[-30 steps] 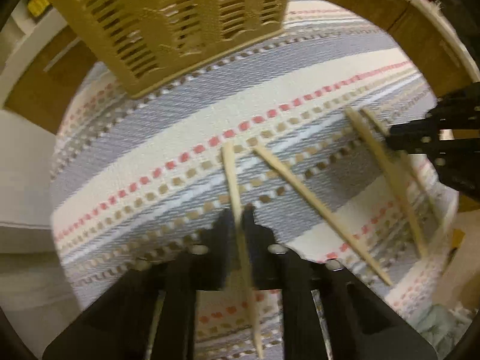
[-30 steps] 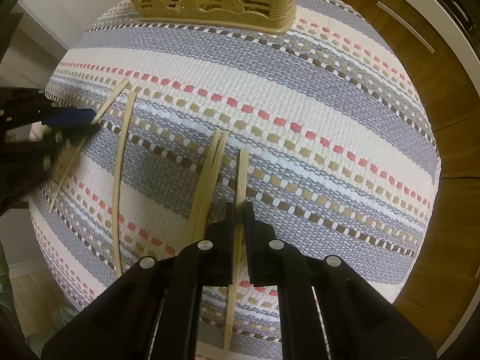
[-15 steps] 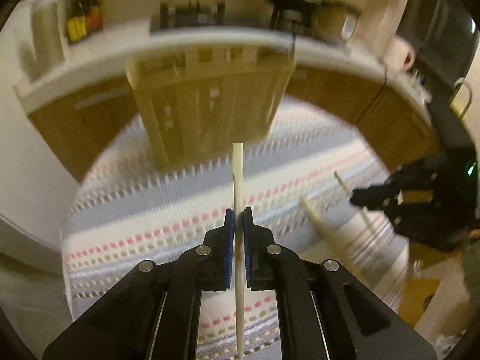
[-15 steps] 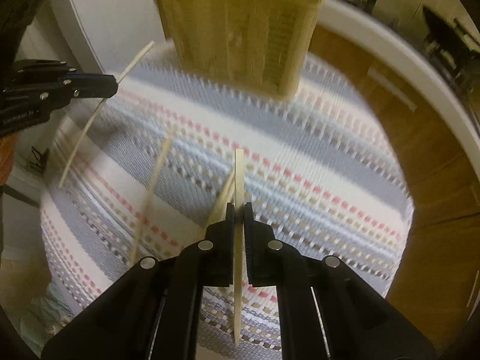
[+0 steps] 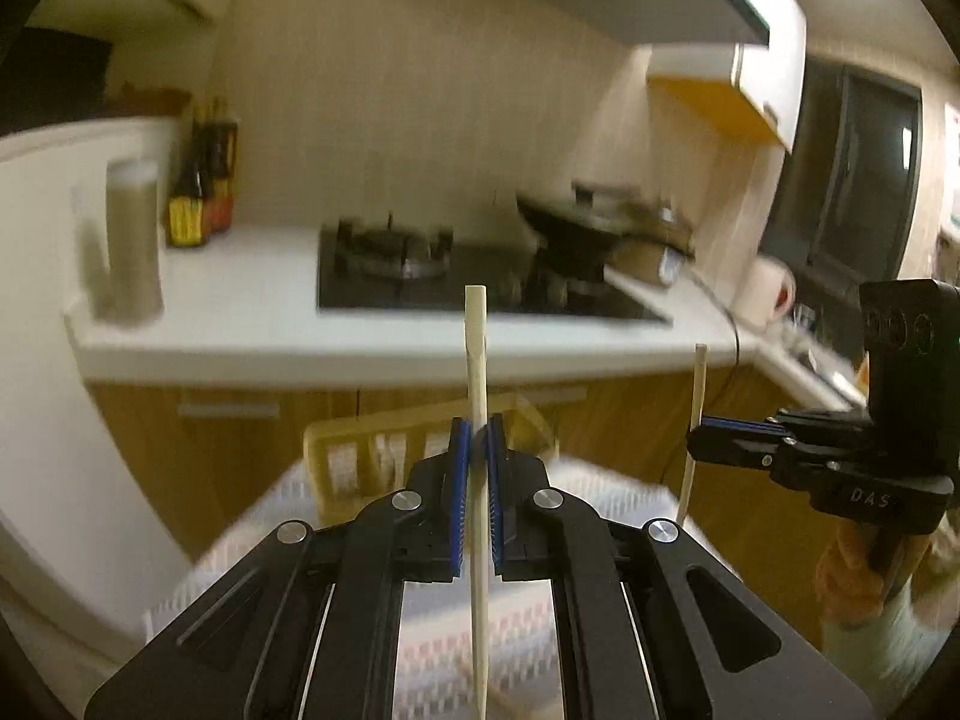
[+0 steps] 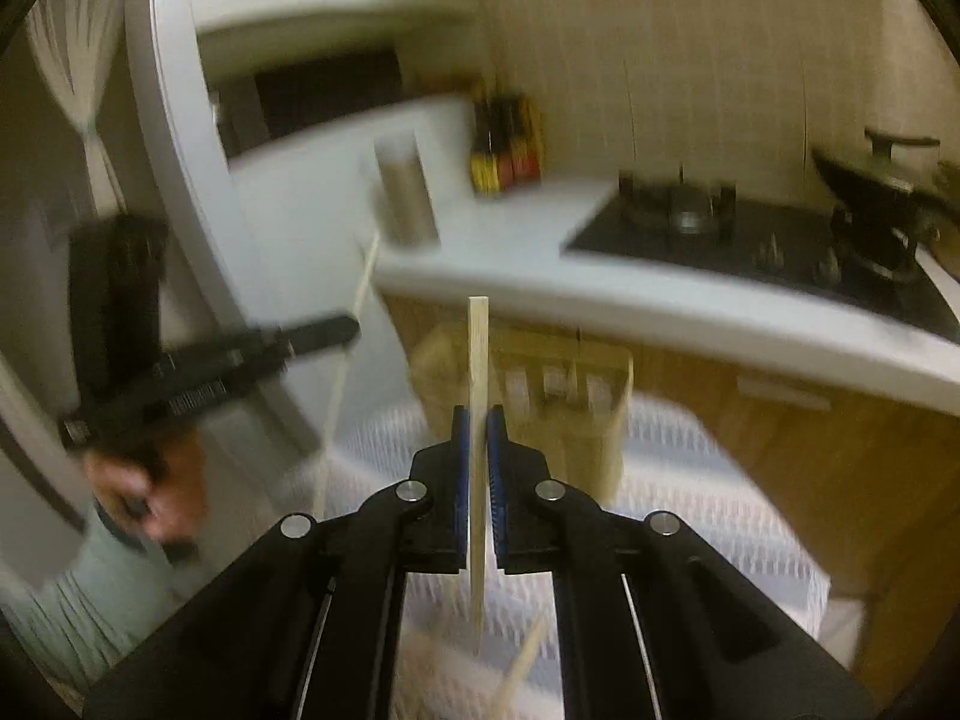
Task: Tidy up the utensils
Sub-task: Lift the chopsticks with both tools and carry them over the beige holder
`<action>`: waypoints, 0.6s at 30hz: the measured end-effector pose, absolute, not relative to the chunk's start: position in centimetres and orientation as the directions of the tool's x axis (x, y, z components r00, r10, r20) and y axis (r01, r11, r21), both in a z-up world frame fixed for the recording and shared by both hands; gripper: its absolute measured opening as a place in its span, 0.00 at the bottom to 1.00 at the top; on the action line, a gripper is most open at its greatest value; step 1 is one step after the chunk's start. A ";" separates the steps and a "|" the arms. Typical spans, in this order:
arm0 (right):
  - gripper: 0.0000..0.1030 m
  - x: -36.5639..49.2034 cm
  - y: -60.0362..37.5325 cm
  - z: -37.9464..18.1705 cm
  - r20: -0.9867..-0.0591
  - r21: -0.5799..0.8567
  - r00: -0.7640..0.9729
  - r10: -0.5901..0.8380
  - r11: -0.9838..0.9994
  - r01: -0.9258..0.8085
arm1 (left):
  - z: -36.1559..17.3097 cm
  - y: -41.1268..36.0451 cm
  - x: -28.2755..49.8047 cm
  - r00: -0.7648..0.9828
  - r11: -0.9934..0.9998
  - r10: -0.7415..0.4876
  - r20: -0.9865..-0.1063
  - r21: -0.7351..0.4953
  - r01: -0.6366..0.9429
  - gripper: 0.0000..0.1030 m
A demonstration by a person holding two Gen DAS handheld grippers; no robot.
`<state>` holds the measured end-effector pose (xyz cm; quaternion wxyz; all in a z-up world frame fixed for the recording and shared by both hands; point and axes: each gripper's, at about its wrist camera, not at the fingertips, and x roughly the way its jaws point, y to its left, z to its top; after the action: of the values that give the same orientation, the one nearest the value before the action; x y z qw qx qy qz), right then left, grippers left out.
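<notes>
My left gripper point(image 5: 474, 438) is shut on a pale wooden chopstick point(image 5: 475, 360) and holds it upright, well above the striped mat point(image 5: 432, 648). My right gripper point(image 6: 478, 426) is shut on another chopstick point(image 6: 478, 348), also upright. The woven tan basket point(image 5: 360, 456) stands on the mat's far side, below and ahead of both grippers; it also shows in the right wrist view point(image 6: 552, 384). The right gripper and its chopstick show in the left wrist view point(image 5: 699, 444). The left gripper shows blurred in the right wrist view point(image 6: 342, 330). A loose chopstick point(image 6: 516, 672) lies on the mat.
Behind the mat is a white kitchen counter point(image 5: 270, 324) with a gas stove point(image 5: 420, 270), a dark pan point(image 5: 576, 228), sauce bottles point(image 5: 201, 192) and a tall cylinder point(image 5: 129, 246). Wooden cabinet fronts point(image 6: 810, 450) stand under the counter.
Both grippers have risen from the mat, each lifting a chopstick, and tilted up to face the counter. The basket now sits lower in both views.
</notes>
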<state>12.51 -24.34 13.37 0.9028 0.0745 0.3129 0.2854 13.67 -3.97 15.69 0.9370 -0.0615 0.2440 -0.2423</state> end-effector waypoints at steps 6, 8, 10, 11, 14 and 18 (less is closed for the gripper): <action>0.04 17.2 -26.4 16.1 -0.308 0.474 0.683 0.662 0.729 -0.493 | 17.8 -4.3 15.9 0.840 0.880 -0.464 -0.283 -0.255 0.400 0.04; 0.04 19.2 -27.2 15.8 -0.247 0.532 0.683 0.687 0.685 -0.497 | 17.7 -4.5 16.7 0.869 0.891 -0.436 -0.235 -0.245 0.381 0.04; 0.04 20.8 -27.6 15.5 -0.219 0.544 0.706 0.674 0.685 -0.485 | 17.2 -4.6 17.5 0.888 0.896 -0.417 -0.195 -0.254 0.364 0.04; 0.04 21.5 -27.7 15.3 -0.208 0.548 0.713 0.670 0.683 -0.482 | 17.0 -4.5 17.9 0.895 0.898 -0.408 -0.178 -0.254 0.359 0.04; 0.04 22.7 -27.6 14.4 -0.193 0.508 0.772 0.605 0.735 -0.449 | 16.2 -4.7 18.6 0.916 0.907 -0.381 -0.127 -0.244 0.344 0.04; 0.04 24.2 -26.3 12.3 -0.219 0.463 0.789 0.574 0.773 -0.434 | 14.7 -5.1 19.9 0.928 0.915 -0.358 -0.102 -0.236 0.327 0.04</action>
<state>24.20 -26.29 12.27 0.9247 0.1982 0.1771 0.2726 19.89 -5.09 14.70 0.9759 -0.1082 0.0716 -0.1753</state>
